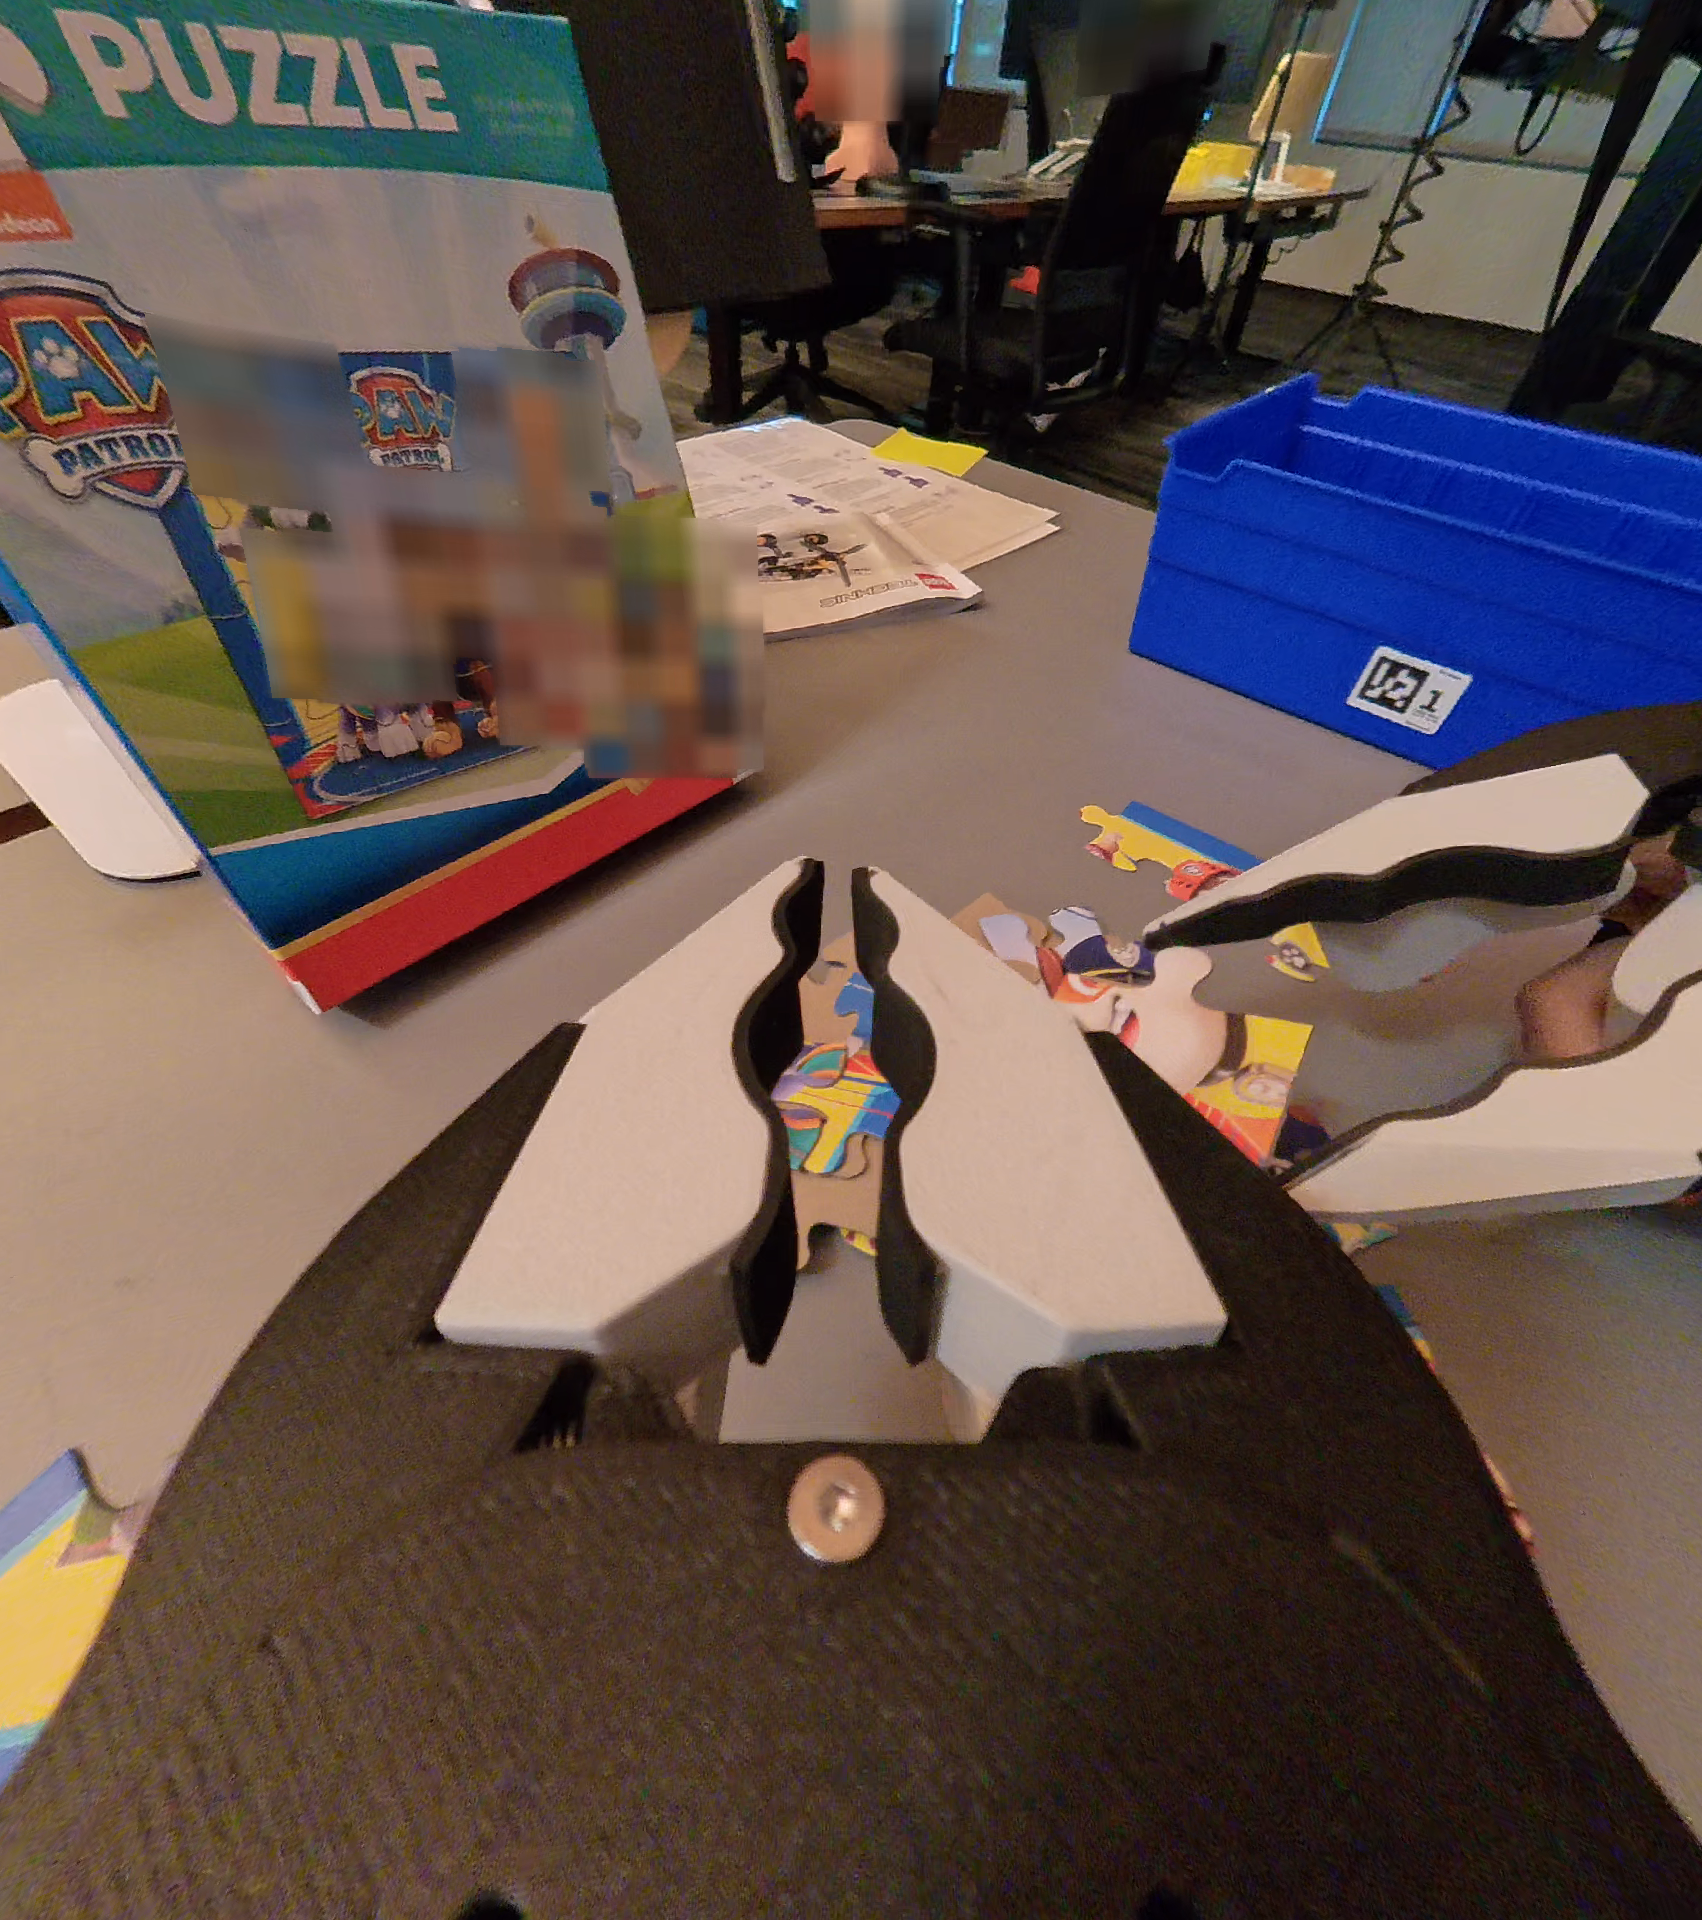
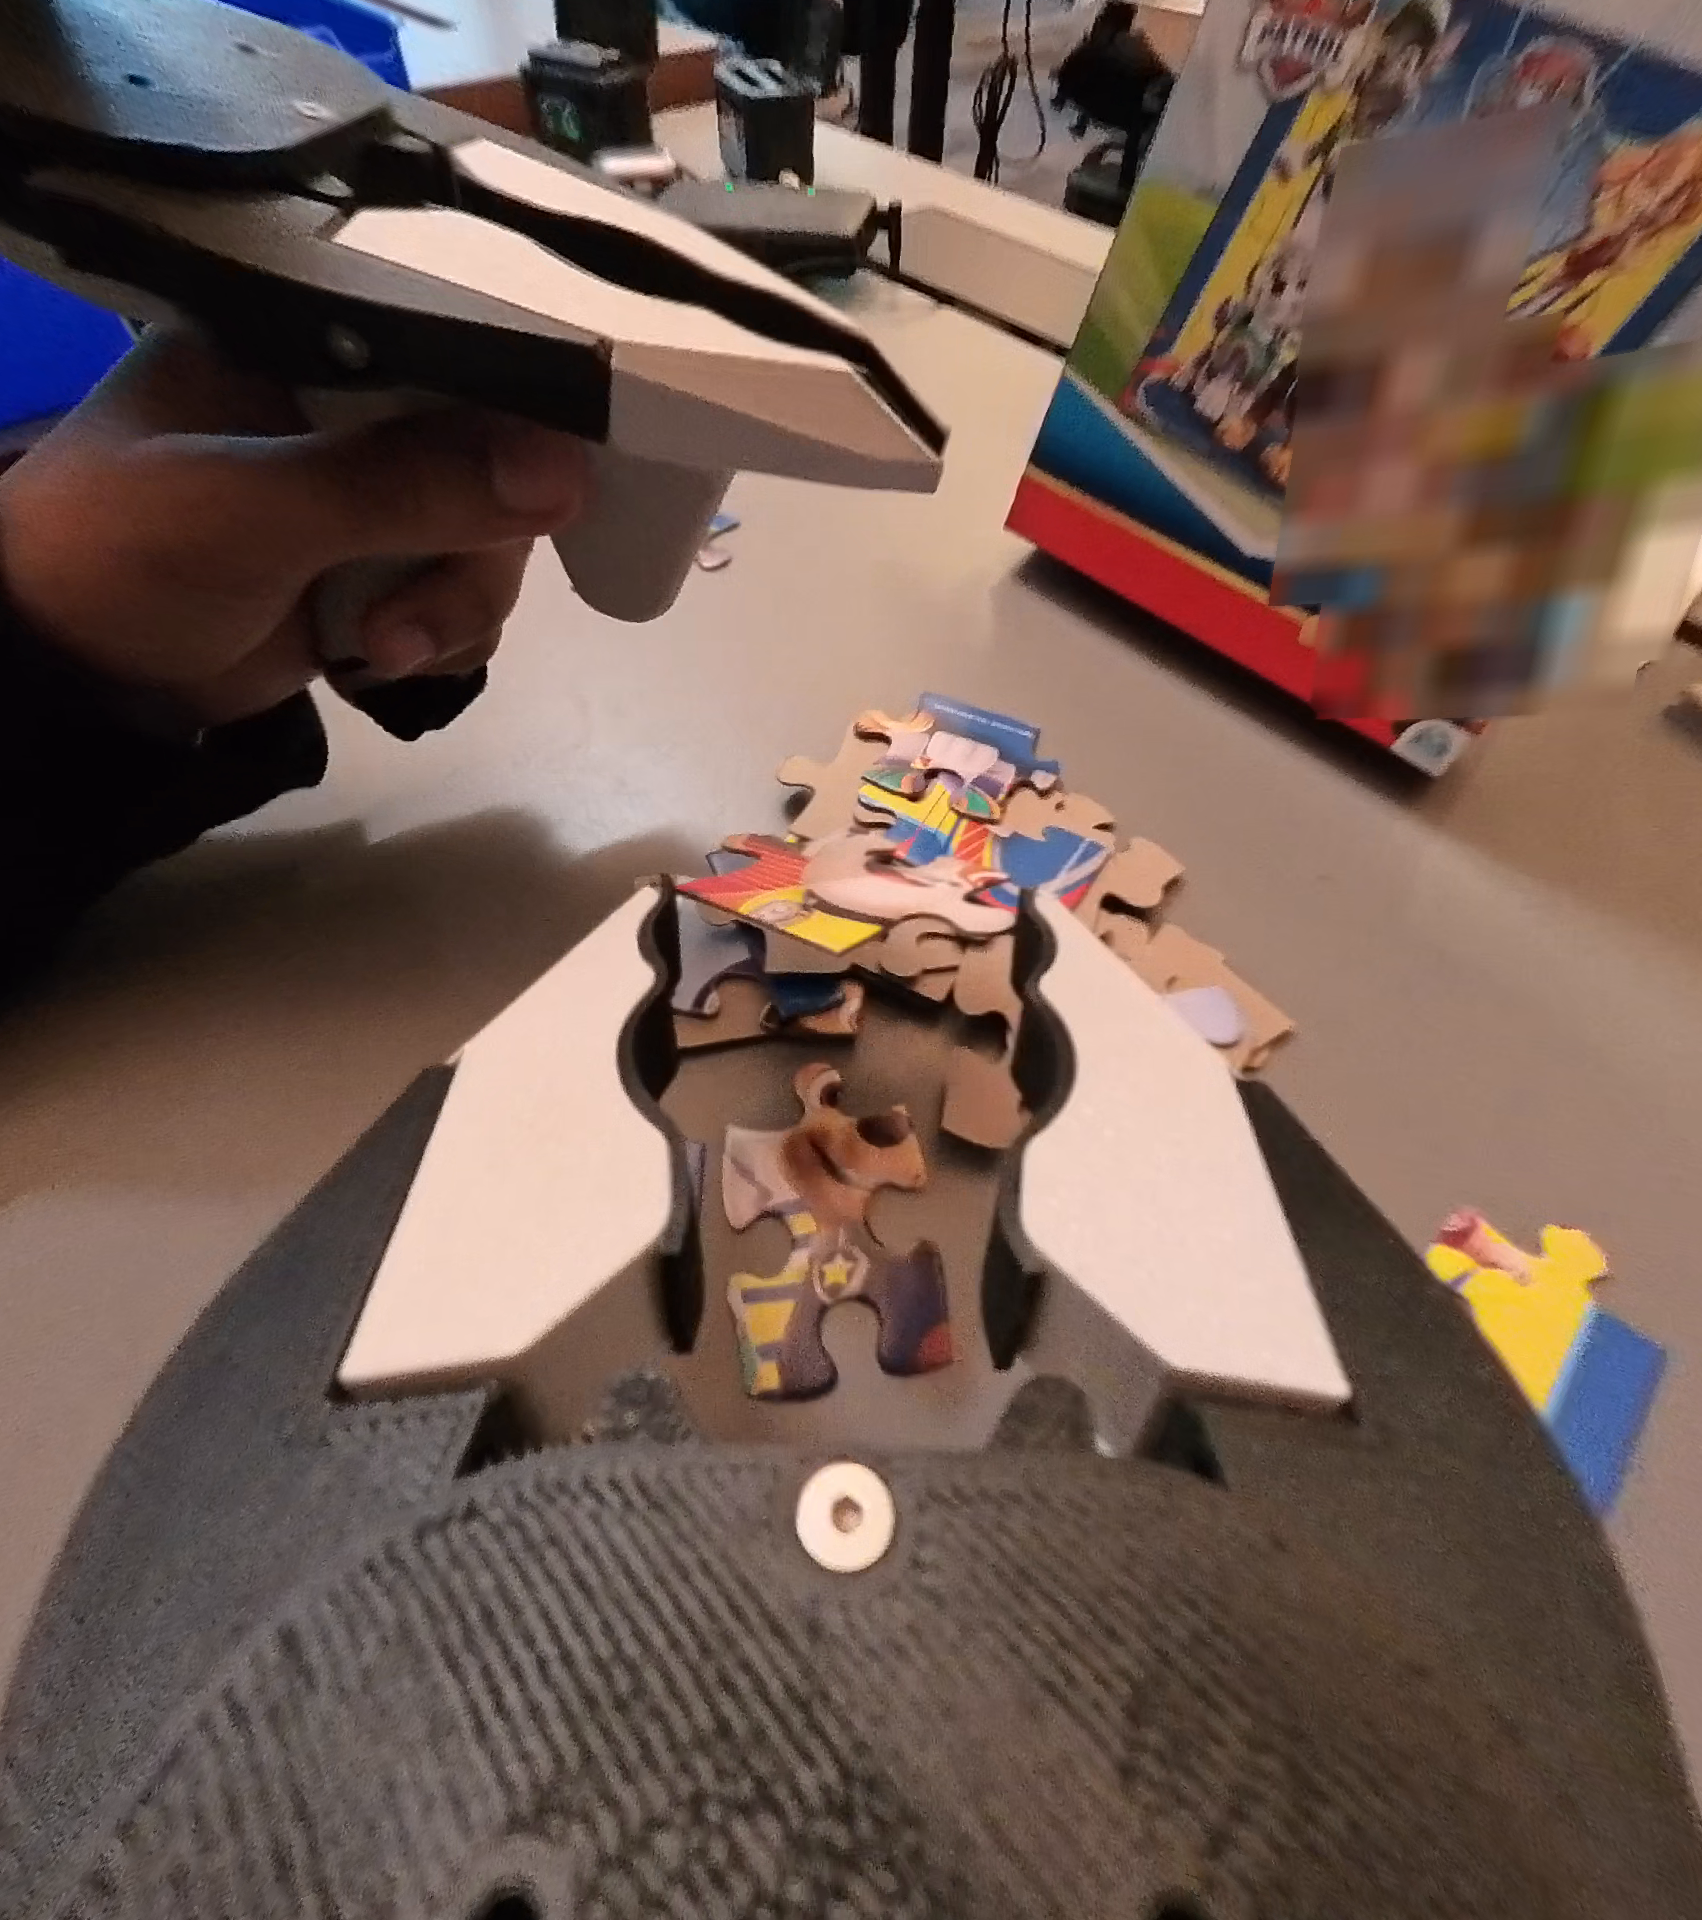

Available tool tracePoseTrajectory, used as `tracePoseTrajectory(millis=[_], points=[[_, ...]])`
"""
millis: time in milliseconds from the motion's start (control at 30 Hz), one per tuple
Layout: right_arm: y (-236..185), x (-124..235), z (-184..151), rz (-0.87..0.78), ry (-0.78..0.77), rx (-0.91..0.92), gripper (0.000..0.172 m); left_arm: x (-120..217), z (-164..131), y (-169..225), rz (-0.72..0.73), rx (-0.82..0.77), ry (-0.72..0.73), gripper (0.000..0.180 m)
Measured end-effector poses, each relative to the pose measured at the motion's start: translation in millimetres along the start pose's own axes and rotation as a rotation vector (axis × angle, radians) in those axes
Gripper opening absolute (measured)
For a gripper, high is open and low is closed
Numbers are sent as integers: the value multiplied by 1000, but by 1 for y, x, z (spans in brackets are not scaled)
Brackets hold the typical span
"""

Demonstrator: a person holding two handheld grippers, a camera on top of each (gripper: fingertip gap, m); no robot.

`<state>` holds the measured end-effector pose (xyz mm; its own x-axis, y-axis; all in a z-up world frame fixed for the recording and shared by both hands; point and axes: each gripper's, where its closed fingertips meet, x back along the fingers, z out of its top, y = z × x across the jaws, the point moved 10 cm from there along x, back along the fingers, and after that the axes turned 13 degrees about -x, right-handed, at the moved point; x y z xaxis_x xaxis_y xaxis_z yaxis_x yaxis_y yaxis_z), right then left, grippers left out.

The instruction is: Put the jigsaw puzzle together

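Observation:
My left gripper (image 1: 836, 868) is shut, its pads almost meeting with nothing between them. It hangs above the grey table (image 1: 203, 1143), and the right wrist view shows it at upper left (image 2: 930, 442), held by a hand. My right gripper (image 2: 842, 904) is shut on a large colourful puzzle piece (image 2: 857, 883), its pads on the piece's two side edges. The piece is tilted up over a pile of puzzle pieces (image 2: 982, 800). The left wrist view shows the right gripper (image 1: 1221, 1055) with that piece (image 1: 1211, 1029). Pieces of the pile show through the left fingers' gap.
A colourful puzzle box (image 1: 307, 520) stands upright at left. A blue bin (image 1: 1501, 540) and paper booklets (image 1: 857, 520) lie farther back. Loose pieces lie under my right gripper (image 2: 826, 1164), to its right (image 2: 1533, 1320), and at the left view's lower left (image 1: 5, 1631). The gap from one gripper's tips to the other's is roughly 9 centimeters.

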<state>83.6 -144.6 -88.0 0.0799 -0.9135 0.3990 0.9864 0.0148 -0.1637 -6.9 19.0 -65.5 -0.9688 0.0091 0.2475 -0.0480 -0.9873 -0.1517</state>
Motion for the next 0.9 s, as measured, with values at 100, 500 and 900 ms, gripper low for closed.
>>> tracePoseTrajectory(millis=[100, 500, 900], points=[[5, 15, -6, -58, 12, 32, 64, 0, 1, 1, -28, 25, 10, 5], [6, 53, -27, 77, 40, -254, 64, -3, -1, 1, -21, 19, -9, 5], [-63, -29, -29, 123, -240, -14, 64, 16, -1, -24, 28, 115, 59, 5]])
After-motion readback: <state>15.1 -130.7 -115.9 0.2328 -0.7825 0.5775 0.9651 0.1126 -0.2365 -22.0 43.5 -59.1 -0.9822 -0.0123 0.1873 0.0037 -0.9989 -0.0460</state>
